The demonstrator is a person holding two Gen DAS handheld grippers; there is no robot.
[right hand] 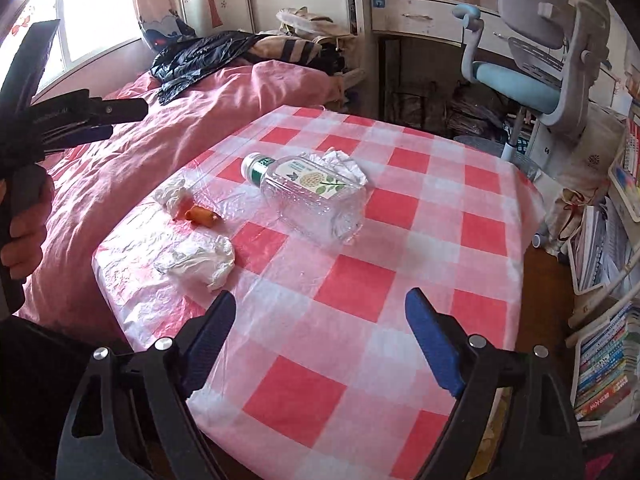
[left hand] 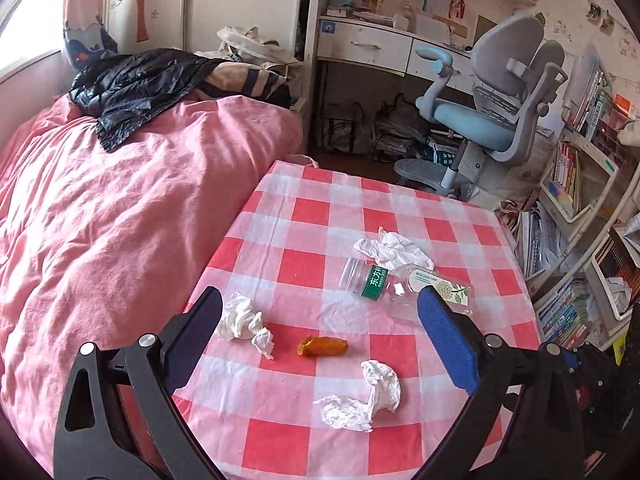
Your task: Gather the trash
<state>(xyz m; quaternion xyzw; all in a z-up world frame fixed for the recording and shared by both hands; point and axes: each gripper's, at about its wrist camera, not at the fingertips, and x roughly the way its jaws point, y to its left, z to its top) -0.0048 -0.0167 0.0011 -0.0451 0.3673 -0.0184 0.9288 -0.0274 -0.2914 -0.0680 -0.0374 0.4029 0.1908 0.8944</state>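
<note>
So you've got a small table point(left hand: 304, 208) under a thin, crinkly plastic cloth in red, pink and white checks, pushed right up against a bed with a rumpled pink duvet point(left hand: 120, 208). The trash is all sitting on that cloth.

Count from the left wrist view: three crumpled white tissues and one clear plastic bottle point(left hand: 384, 284), plus one small orange scrap point(left hand: 322, 346).

- The tissue by your left finger point(left hand: 246, 320) is a tight, wrinkly wad.
- The near one point(left hand: 366, 396) is looser and curls in an arc.
- The far one point(left hand: 390, 250) lies flatter and touches the bottle.

The bottle is lying on its side, transparent and ribbed, with a green band near the neck and a pale label with a flower print. In the right wrist view its long axis runs diagonally, with the neck end pointing up-left toward the bed and the base pointing down-right toward the middle of the table. The orange scrap is stubby, glossy and oblong, lying roughly crosswise between the two nearer tissues.

Your left gripper point(left hand: 320, 308) has its blue-padded jaws spread wide with nothing in them, hovering over the near edge. Your right gripper point(right hand: 320, 312) is the same: jaws apart, empty, above bare checks, with the bottle well ahead of it. Your left hand point(right hand: 24, 232) shows at the edge of the right view.
</note>
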